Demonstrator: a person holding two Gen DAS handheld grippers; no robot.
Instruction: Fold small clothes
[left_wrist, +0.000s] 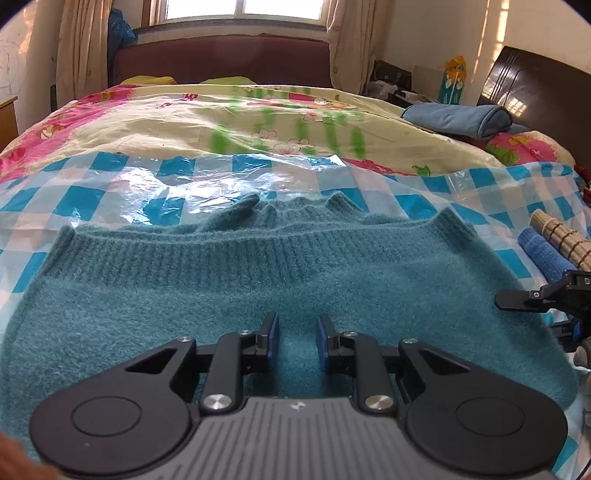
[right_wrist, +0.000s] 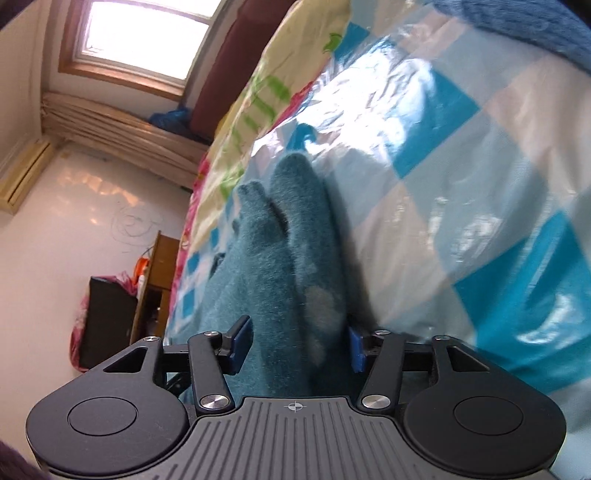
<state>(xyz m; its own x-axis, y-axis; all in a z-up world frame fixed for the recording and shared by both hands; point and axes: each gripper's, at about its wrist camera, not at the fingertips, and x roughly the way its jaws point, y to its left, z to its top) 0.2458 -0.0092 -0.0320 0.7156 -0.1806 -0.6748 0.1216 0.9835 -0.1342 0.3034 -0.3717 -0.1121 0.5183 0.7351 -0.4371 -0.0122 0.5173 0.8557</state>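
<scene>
A fuzzy teal knit sweater (left_wrist: 280, 280) lies flat on a blue-and-white checked plastic sheet (left_wrist: 110, 184) on the bed, its ribbed hem toward the far side. My left gripper (left_wrist: 297, 332) hovers over the sweater's near middle, jaws open and empty. My right gripper (right_wrist: 295, 347) is rolled on its side at the sweater's right edge; its open jaws straddle a raised fold of the teal sweater (right_wrist: 280, 258) without pinching it. The right gripper's fingers (left_wrist: 517, 299) show at the right edge of the left wrist view.
A floral quilt (left_wrist: 258, 122) covers the bed beyond the sheet. A folded blue cloth (left_wrist: 461, 118) lies at the far right. A blue towel (left_wrist: 543, 254) and a bamboo mat roll (left_wrist: 561, 236) sit on the right. Dark headboards stand at the back and right.
</scene>
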